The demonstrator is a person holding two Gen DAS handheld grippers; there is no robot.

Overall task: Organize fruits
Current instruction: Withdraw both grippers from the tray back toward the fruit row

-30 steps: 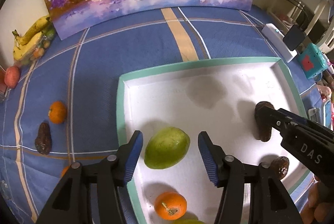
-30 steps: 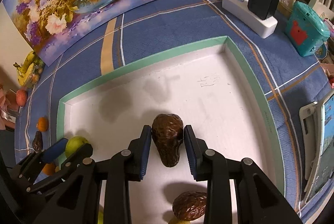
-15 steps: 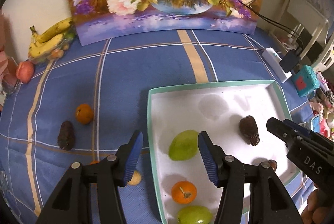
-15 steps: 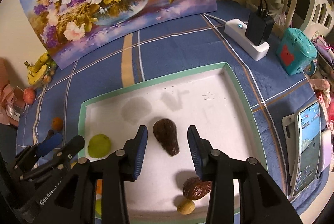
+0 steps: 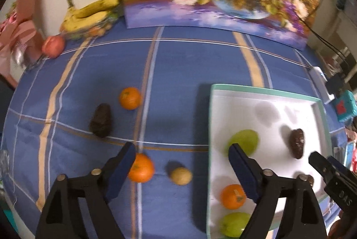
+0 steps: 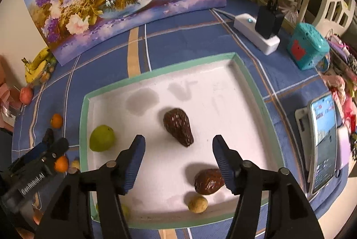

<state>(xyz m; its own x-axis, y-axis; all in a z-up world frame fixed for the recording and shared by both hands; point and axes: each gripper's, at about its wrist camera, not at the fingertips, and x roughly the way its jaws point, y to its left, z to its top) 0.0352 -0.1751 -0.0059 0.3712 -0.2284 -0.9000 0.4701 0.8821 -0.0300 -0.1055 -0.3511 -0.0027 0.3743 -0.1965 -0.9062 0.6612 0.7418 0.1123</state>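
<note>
Meanwhile, both pairs of jaws are opening with nothing gripped. Inside the white tray with a green rim (image 6: 250, 80) lie a dark brown pear-shaped fruit (image 6: 178, 126) beyond the right gripper (image 6: 178, 163), a green fruit (image 6: 102, 138) and another brown fruit (image 6: 208, 181). Left of the tray, on the blue checked cloth (image 5: 183, 74), the left gripper (image 5: 181, 169) hangs above an orange (image 5: 141, 168) and a small tan fruit (image 5: 180, 176).

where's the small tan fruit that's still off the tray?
Left wrist view: tan fruit lies on the blue cloth, between an orange and the tray's left rim.
</note>
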